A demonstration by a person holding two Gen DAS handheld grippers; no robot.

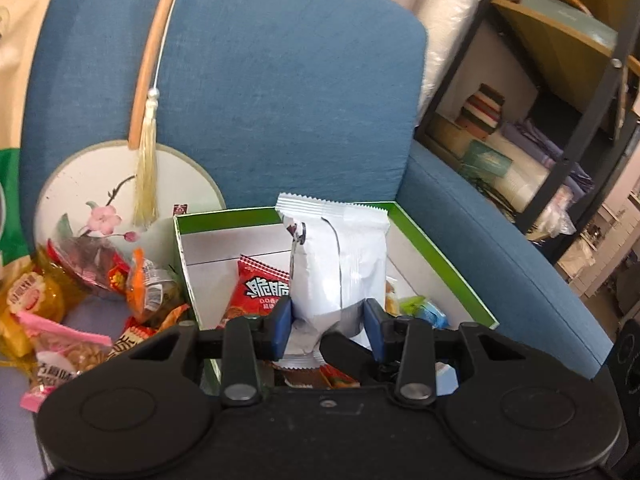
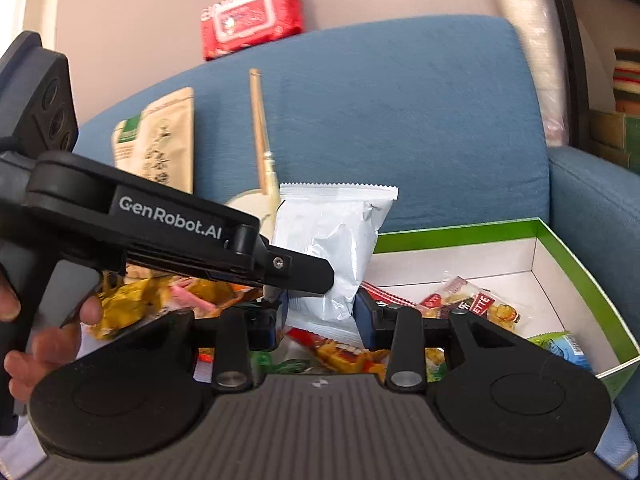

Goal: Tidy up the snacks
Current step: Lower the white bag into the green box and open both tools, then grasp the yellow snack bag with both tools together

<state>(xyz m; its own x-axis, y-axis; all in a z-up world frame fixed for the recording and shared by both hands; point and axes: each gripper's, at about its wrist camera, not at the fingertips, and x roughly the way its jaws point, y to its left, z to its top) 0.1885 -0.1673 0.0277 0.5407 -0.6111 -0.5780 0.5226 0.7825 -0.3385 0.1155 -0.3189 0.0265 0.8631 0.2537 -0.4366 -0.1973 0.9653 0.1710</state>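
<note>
A white foil snack packet (image 1: 340, 256) stands upright over the green-rimmed white box (image 1: 440, 256). My left gripper (image 1: 328, 322) is shut on its lower part, both blue pads pressing on it. In the right wrist view the same packet (image 2: 332, 240) has its bottom edge pinched in my right gripper (image 2: 322, 320). One of the left gripper's fingers (image 2: 296, 270) crosses in front of the packet from the left. The box (image 2: 456, 232) holds several small snacks, among them a red packet (image 1: 262, 288). Loose snacks (image 1: 80, 300) lie heaped on the seat left of the box.
The box sits on a blue sofa (image 1: 280, 80), against its right armrest (image 1: 500, 248). A round fan with a tassel (image 1: 120, 184) leans on the backrest. A kraft pouch (image 2: 160, 140) and a red wipes pack (image 2: 252, 18) are behind. Shelving (image 1: 560, 120) stands right. A person's hand (image 2: 24, 340) holds the left gripper.
</note>
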